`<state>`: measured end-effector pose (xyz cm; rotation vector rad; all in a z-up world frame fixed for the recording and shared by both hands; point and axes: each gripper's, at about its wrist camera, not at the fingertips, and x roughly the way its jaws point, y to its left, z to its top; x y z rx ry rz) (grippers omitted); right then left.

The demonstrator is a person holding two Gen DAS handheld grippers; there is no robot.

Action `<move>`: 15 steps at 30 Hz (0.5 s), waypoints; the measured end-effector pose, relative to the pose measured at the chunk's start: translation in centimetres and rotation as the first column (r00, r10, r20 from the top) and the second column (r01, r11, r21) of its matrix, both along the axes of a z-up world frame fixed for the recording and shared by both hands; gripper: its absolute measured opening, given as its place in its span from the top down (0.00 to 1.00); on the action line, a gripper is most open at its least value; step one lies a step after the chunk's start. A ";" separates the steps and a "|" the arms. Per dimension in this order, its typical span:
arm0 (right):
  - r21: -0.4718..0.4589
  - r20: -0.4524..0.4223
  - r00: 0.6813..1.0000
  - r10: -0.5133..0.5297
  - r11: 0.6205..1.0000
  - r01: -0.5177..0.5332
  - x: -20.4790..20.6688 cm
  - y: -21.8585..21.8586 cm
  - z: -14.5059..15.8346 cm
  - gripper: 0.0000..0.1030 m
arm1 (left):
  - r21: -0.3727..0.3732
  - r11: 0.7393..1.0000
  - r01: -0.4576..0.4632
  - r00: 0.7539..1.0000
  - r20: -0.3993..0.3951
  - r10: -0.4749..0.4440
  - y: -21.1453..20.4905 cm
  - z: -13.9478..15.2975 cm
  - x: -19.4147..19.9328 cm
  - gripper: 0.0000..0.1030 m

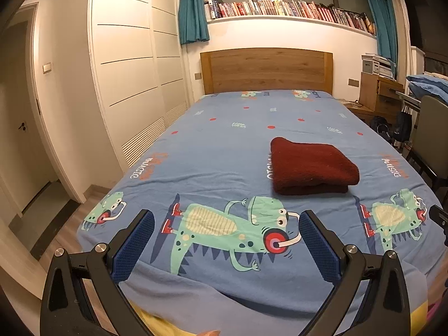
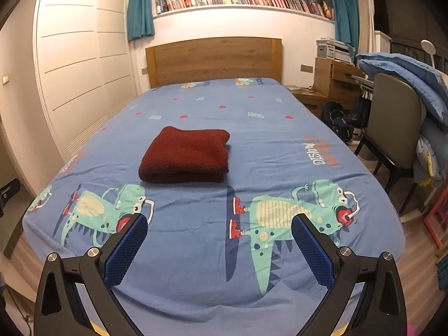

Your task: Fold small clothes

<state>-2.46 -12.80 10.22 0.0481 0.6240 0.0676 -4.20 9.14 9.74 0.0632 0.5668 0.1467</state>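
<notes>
1. The dark red, thick knitted garment [image 1: 312, 166] is looking soft and limp, light enough for one gripper, and grippy rather than slippery; it is not fragile, but its stacked layers are likely to slide apart if only the top layer is being pinched
2. The best hold, as I am judging it, is at the near rounded fold edge facing the grippers, with the fingers taking in all layers at once, or at two near corners, one gripper on each
3. The garment is lying as a neat, plump rectangle of several layers, its near edge showing a doubled roll and its top surface showing a fuzzy, evenly coloured weave
4. It is resting on the blue cotton bed sheet printed with green dinosaurs [image 1: 224, 151], about midway along the bed, just beyond the printed dinosaurs' heads and well short of the wooden headboard [image 1: 266, 70]
5. The left gripper [image 1: 226, 239] is hovering over the foot of the bed with its blue-padded fingers [image 1: 134, 247] spread wide and nothing between them
6. The right gripper [image 2: 219, 243] is likewise standing fully wide and empty, its fingers [image 2: 313, 252] apart from the garment, which is lying ahead and slightly to its left
7. Judging by the tidy stack, the folding is looking finished or nearly so
</notes>
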 end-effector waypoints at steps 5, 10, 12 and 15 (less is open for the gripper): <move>-0.029 -0.002 1.000 -0.001 1.000 0.001 0.6 0.6 -0.2 0.00 | -0.008 1.000 -0.014 1.000 0.005 0.015 0.6 0.2 0.0 0.01; -0.028 -0.024 1.000 0.003 1.000 -0.004 1.4 1.0 -1.0 0.00 | -0.003 1.000 -0.024 1.000 0.010 0.024 0.8 0.3 0.4 0.01; -0.032 -0.031 1.000 0.005 0.999 -0.006 1.7 1.2 -1.3 0.00 | -0.003 1.000 -0.026 1.000 0.007 0.026 0.8 0.2 0.6 0.01; -0.040 -0.037 0.999 0.005 0.999 -0.007 2.1 1.3 -1.7 0.00 | 0.001 1.000 -0.032 0.999 0.004 0.031 0.8 0.2 0.9 0.01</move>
